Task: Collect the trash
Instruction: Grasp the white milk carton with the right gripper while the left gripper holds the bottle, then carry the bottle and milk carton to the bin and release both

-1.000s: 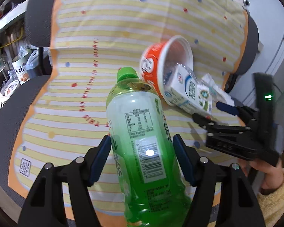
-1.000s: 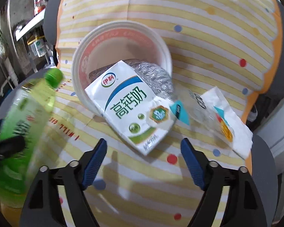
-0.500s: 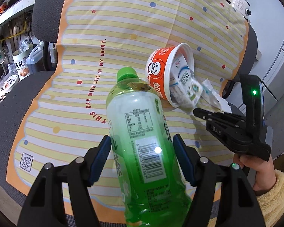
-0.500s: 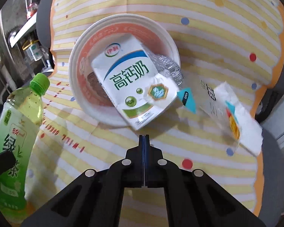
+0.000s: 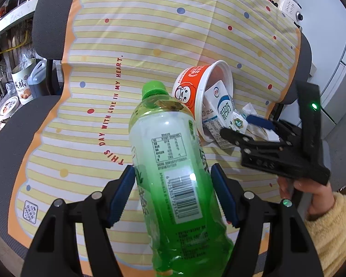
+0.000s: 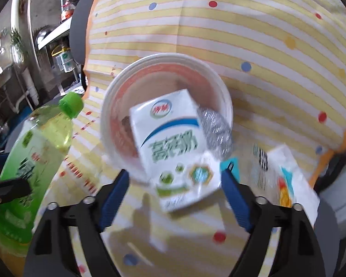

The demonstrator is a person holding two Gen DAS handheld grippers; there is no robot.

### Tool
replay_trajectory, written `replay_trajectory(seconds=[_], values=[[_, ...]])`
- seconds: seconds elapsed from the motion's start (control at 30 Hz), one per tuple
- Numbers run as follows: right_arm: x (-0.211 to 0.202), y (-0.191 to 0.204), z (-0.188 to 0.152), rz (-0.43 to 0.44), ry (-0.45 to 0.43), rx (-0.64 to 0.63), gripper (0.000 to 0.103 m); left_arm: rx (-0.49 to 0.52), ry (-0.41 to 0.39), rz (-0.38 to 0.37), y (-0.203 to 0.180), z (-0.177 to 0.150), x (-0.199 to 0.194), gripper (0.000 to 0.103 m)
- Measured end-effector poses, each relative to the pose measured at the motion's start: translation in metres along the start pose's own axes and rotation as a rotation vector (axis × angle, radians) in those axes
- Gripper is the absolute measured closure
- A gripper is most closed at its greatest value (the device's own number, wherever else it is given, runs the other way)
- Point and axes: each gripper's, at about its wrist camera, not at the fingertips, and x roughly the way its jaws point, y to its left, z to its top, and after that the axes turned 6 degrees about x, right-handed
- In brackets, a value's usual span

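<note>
- Left wrist view: my left gripper (image 5: 173, 194) clamps the green bottle (image 5: 173, 177) between its blue pads, cap pointing away from me, over the striped cloth (image 5: 150, 46) on the chair (image 5: 9, 143); just beyond the cap, toward the cloth's right edge, the cup (image 5: 196, 87) lies on its side, mouth turned right, with the carton (image 5: 221, 110) sticking out of it; my right gripper (image 5: 246, 127) reaches in from the right, its fingers at the carton's near end.
- Right wrist view: my right gripper (image 6: 175, 194) is spread wide, the carton (image 6: 175, 150) between its pads but neither pad touching it; the carton leans out of the cup (image 6: 166, 69) beside some crumpled foil (image 6: 216, 129); a wrapper (image 6: 281, 173) lies near the cloth's right edge; the bottle (image 6: 34, 152) stands at far left; the picture is blurred.
</note>
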Motion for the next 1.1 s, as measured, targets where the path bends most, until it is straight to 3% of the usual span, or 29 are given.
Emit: replay_trajectory(seconds=[0.27, 0.43, 0.5, 0.53, 0.83, 1.1], values=[[0.033, -0.007, 0.002, 0.072, 0.105, -0.020, 0.012, 0.003, 0.014, -0.006, 0.000, 0.003, 0.008, 0.037], [0.023, 0.002, -0.011, 0.038, 0.093, -0.053, 0.014, 0.002, 0.025, 0.010, 0.000, 0.001, 0.011, 0.037], [0.011, -0.001, -0.012, 0.052, 0.066, -0.012, 0.016, 0.002, 0.025, 0.021, 0.000, 0.000, 0.010, 0.037], [0.005, -0.003, -0.013, 0.054, 0.061, 0.008, 0.027, 0.001, 0.024, 0.028, 0.000, -0.001, 0.009, 0.037], [-0.055, 0.002, -0.022, -0.028, -0.003, 0.125, 0.030, 0.023, -0.012, 0.022, -0.014, -0.013, -0.021, 0.037], [-0.161, -0.001, -0.076, -0.153, -0.078, 0.243, 0.029, 0.151, -0.055, -0.091, -0.084, -0.036, -0.046, 0.037]])
